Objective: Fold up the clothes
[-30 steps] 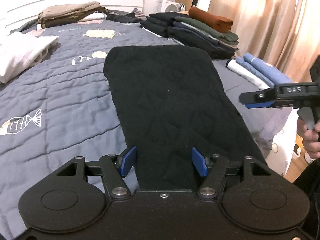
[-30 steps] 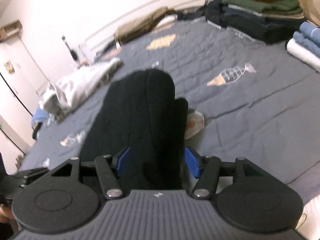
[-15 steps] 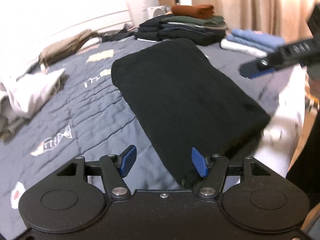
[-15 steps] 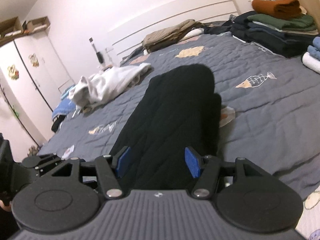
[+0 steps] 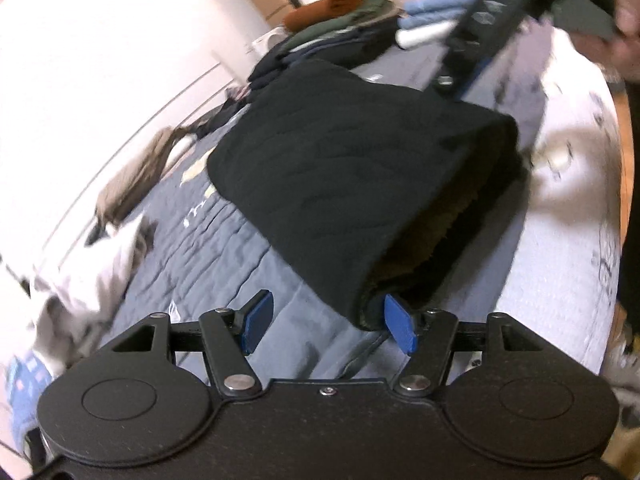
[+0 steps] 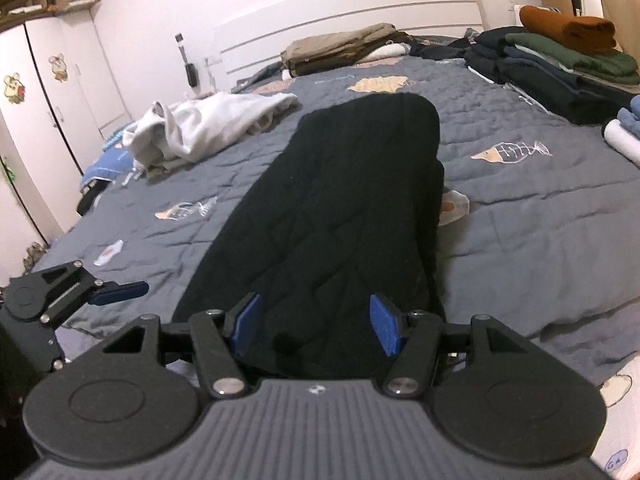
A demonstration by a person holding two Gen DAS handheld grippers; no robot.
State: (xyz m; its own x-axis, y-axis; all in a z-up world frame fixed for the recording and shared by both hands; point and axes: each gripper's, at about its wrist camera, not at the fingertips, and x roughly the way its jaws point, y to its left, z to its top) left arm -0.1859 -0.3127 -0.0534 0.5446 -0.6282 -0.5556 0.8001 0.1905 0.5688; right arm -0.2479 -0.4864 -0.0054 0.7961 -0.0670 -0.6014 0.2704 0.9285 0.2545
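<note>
A black quilted garment (image 6: 340, 208) lies folded into a long strip on the grey bed quilt (image 6: 540, 220). My right gripper (image 6: 316, 326) stands open over its near end, with the blue pads apart and the fabric below them. In the left wrist view the same garment (image 5: 360, 184) shows a thick folded edge. My left gripper (image 5: 328, 324) is open beside its near corner, which lies against the right pad (image 5: 400, 330). Only quilt lies between those pads. Each gripper shows in the other's view: the left gripper (image 6: 120, 292) low at the left, the right gripper (image 5: 464, 80) blurred at the top right.
A stack of folded dark, green and brown clothes (image 6: 560, 64) sits at the back right, with rolled blue and white items (image 6: 624, 132) beside it. A crumpled white garment (image 6: 208, 124) lies at the left. Khaki clothes (image 6: 344, 46) rest by the headboard. A wardrobe (image 6: 40, 92) stands left.
The left gripper has rolled and slid sideways off the garment's end to its near corner. The right gripper has shifted sideways along the near end, and its view has steadied.
</note>
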